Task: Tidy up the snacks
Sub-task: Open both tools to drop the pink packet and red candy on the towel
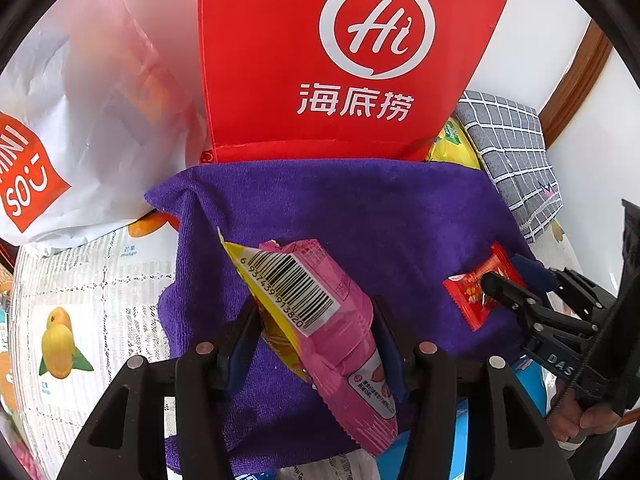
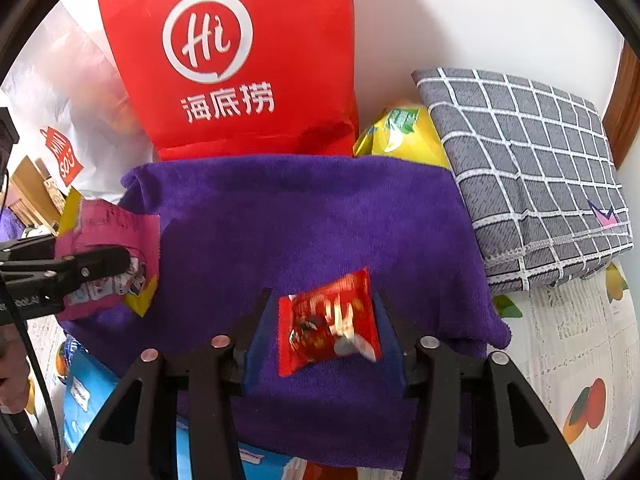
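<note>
My left gripper (image 1: 316, 320) is shut on a pink and yellow snack packet (image 1: 320, 312) with a barcode, held above the purple towel (image 1: 360, 208). My right gripper (image 2: 324, 320) is shut on a small red snack packet (image 2: 326, 324) over the same towel (image 2: 300, 208). In the left wrist view the right gripper (image 1: 504, 284) shows at the right with the red packet (image 1: 476, 284). In the right wrist view the left gripper (image 2: 120, 258) shows at the left with the pink packet (image 2: 112, 236).
A red Haidilao bag (image 1: 340, 60) stands behind the towel, a white Miniso bag (image 1: 60, 140) to its left. A yellow snack bag (image 2: 404, 136) and a folded grey checked cloth (image 2: 528, 168) lie at the right. Blue packets (image 2: 88, 396) lie under the towel's near edge on the fruit-print tablecloth (image 1: 80, 300).
</note>
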`<state>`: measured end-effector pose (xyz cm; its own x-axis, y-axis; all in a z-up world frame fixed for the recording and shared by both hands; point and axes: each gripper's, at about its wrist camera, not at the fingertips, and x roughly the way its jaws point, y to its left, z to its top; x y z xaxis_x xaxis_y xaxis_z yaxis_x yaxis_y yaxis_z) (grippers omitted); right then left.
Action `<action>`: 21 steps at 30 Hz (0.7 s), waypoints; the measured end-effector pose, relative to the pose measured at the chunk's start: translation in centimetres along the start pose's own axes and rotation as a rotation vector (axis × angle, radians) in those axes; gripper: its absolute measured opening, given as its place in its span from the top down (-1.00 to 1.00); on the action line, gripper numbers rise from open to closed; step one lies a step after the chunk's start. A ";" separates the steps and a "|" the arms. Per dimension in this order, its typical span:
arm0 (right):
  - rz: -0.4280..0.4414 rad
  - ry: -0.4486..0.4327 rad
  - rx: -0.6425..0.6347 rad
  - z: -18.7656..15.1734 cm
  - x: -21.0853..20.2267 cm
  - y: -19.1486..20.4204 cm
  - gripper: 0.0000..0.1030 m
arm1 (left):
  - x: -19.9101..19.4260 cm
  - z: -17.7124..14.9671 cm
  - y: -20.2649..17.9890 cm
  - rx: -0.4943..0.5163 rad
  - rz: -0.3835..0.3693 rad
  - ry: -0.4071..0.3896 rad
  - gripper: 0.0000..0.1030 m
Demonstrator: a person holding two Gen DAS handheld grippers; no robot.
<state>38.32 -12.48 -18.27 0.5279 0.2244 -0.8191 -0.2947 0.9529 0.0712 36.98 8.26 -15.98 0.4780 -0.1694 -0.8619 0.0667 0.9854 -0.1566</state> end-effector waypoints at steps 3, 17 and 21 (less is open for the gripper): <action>0.010 -0.032 -0.008 0.1 -0.9 0.3 -0.13 | 0.0 0.0 -0.1 0.005 0.002 -0.004 -0.12; -0.018 -0.097 -0.037 0.3 -2.6 1.7 -0.19 | -2.4 0.4 -0.5 0.019 0.004 -0.065 -0.44; -0.039 -0.126 -0.017 0.5 -3.8 1.7 -0.19 | -3.9 0.5 -0.1 0.011 0.017 -0.099 -0.44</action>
<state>36.17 -11.57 -14.74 0.6348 0.2125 -0.7429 -0.2850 0.9580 0.0305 35.57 8.79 -12.33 0.5634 -0.1505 -0.8123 0.0673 0.9884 -0.1365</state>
